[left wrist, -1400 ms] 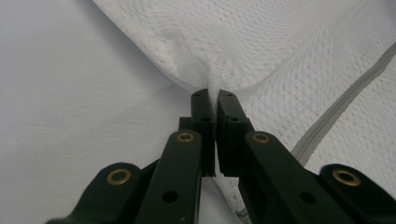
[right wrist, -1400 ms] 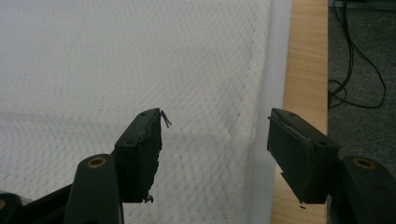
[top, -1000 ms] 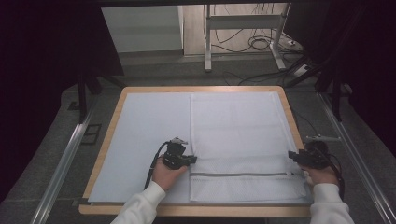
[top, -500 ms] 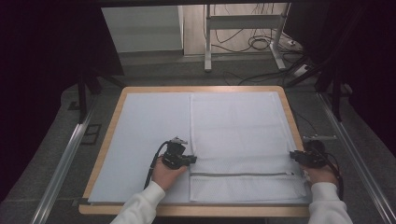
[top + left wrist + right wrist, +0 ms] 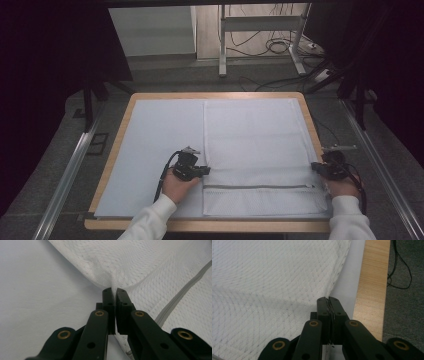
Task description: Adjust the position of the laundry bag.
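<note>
A white mesh laundry bag (image 5: 255,145) with a grey zipper (image 5: 257,187) near its front lies flat on the right half of the pale mat (image 5: 160,135). My left gripper (image 5: 204,171) is shut on the bag's left edge, where the mesh (image 5: 130,267) puckers up between the closed jaws (image 5: 113,291). At the bag's right edge my right gripper (image 5: 316,168) is shut on the mesh fabric (image 5: 274,277), with a thin fold pinched at its tips (image 5: 328,299).
The mat covers a wooden-rimmed table (image 5: 310,120); its rim (image 5: 372,287) runs just right of the right gripper. Grey floor with cables (image 5: 280,47) and a metal stand (image 5: 260,35) lies beyond. Metal rails (image 5: 70,170) flank the table.
The right gripper has shifted slightly outward and toward the person along the bag's right edge. The left gripper has stayed in place.
</note>
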The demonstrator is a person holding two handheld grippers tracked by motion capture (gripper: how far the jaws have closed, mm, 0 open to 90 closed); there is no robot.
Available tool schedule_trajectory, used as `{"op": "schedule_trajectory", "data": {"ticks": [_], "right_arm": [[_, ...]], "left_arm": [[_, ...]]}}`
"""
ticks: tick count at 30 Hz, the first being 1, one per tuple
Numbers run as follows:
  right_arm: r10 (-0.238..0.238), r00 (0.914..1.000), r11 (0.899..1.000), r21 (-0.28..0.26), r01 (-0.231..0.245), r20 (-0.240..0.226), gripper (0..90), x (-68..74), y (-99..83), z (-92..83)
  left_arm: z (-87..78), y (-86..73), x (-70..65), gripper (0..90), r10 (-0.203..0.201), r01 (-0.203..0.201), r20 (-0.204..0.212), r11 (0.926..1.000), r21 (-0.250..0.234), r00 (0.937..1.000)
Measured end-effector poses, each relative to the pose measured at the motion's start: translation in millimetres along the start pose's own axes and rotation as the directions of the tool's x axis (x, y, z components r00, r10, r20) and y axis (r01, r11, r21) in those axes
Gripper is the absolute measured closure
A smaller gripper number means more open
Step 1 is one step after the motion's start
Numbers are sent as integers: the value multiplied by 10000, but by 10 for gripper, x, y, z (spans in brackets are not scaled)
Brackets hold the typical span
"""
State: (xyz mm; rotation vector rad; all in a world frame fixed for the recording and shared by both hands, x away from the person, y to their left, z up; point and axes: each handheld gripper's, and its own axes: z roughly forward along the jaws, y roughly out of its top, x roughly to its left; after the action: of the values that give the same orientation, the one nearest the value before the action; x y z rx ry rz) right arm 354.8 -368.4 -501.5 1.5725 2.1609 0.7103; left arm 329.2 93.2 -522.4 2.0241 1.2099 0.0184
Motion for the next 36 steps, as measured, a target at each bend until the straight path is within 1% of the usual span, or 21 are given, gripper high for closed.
{"op": "schedule_trajectory", "data": {"ticks": [4, 8, 9, 11, 18, 19, 22, 28, 29, 36], "right_arm": [[25, 10000, 10000, -19, -25, -24, 869, 2, 2, -10], [138, 9998, 9999, -61, -139, -170, 870, 5, 4, -13], [148, 9997, 9999, -64, -149, -187, 870, 10, 5, -13], [108, 9997, 9999, -82, -110, -240, 870, 22, 7, -12], [58, 9995, 9999, -91, -61, -319, 871, 81, 26, -13], [40, 9994, 9999, -99, -44, -341, 872, 87, 27, -11], [38, 9991, 9999, -127, -43, -415, 872, 110, 33, -9], [-83, 9988, 9998, -171, 75, -492, 871, 161, 44, -6], [-77, 9986, 9998, -179, 68, -516, 872, 187, 47, -3], [-214, 9978, 9997, -150, 205, -628, 871, 255, 62, 16]], "left_arm": [[-8, 2, 7, 879, -23, 23, 18, 10000, -23, 10000], [-21, 1, 25, 879, -27, 27, -8, 10000, -15, 10000], [-21, 0, 25, 879, -123, 123, -2, 9999, -80, 9999], [-35, -1, 43, 879, -76, 76, -13, 10000, -27, 10000], [-67, -14, 84, 879, -212, 212, -39, 9997, -78, 9998], [-75, -17, 96, 879, -137, 137, -30, 9999, -21, 9999], [-92, -23, 114, 879, -232, 232, 15, 9997, 0, 9997], [-136, -40, 157, 880, -235, 235, -8, 9997, -7, 9997], [-143, -45, 161, 880, -275, 275, -24, 9996, -31, 9996], [-199, -78, 219, 879, -385, 384, -77, 9992, -51, 9992]]}}
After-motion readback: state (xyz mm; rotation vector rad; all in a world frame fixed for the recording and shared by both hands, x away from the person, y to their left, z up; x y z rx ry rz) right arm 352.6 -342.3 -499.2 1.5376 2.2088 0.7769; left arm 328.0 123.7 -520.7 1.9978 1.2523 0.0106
